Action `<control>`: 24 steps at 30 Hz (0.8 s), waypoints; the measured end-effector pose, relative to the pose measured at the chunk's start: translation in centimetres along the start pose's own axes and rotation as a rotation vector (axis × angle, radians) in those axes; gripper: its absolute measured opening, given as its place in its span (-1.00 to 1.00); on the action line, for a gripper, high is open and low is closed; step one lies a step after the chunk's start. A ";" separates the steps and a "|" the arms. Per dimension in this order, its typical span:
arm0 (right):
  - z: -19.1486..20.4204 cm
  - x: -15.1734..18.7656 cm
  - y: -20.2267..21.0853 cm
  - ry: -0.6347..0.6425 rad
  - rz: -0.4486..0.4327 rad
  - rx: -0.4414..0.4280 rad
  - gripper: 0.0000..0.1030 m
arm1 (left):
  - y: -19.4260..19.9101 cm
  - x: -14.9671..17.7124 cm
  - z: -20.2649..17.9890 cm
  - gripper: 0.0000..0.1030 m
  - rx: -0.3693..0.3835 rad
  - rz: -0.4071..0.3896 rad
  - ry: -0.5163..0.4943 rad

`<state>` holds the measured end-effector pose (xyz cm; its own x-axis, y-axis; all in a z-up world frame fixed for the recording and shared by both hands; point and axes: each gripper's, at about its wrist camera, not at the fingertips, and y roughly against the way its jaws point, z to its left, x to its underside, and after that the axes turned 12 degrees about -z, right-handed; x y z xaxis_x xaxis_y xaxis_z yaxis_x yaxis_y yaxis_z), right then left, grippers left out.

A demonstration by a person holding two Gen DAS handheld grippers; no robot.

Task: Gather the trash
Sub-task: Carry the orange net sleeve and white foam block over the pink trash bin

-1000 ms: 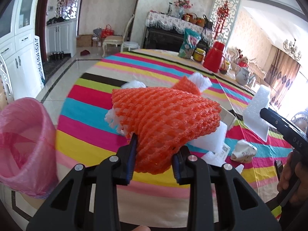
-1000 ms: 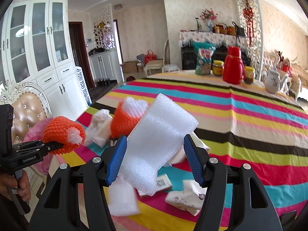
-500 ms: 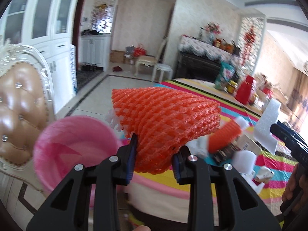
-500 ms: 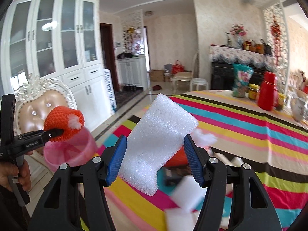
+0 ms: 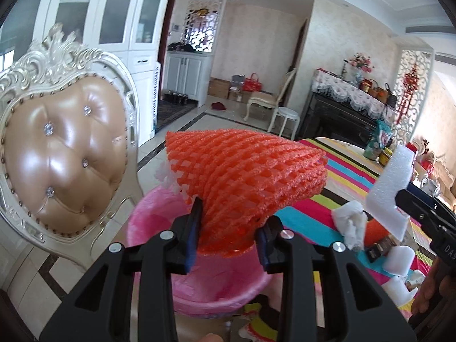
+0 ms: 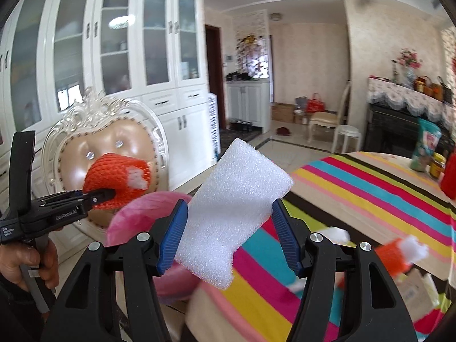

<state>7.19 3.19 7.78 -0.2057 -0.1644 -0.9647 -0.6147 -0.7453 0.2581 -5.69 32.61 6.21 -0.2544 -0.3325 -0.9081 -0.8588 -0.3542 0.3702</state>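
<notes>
Two grippers: left gripper (image 5: 228, 238), jaws narrow, pinches orange foam net (image 5: 248, 179) at frame centre above pink bin (image 5: 151, 222); right gripper (image 6: 229, 236), half-spread, clamps white foam sheet (image 6: 236, 208).

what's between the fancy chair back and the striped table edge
The pink-lined trash bin stands there, beside the chair and the table. The left wrist view shows it best, with the orange foam net held over it.

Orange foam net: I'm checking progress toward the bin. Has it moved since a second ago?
Yes. The orange foam net, held in the left gripper, went from over the striped table to above the pink bin.
</notes>
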 end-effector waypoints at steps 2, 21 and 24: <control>1.4 0.1 -1.7 0.013 0.014 -0.021 0.14 | -0.4 0.1 0.7 -0.32 -0.012 0.007 0.008; 7.3 2.8 -11.4 0.040 0.135 -0.119 0.16 | -3.5 0.3 4.8 -0.17 -0.043 0.054 0.051; 7.6 3.2 -12.2 0.041 0.150 -0.122 0.20 | -3.9 0.4 5.1 0.02 -0.033 0.062 0.063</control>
<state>8.26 16.64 1.94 -0.2555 -0.3033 -0.9180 -0.4826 -0.7827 0.3930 -4.74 38.29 3.40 -0.2770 -0.4083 -0.8698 -0.8269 -0.3598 0.4322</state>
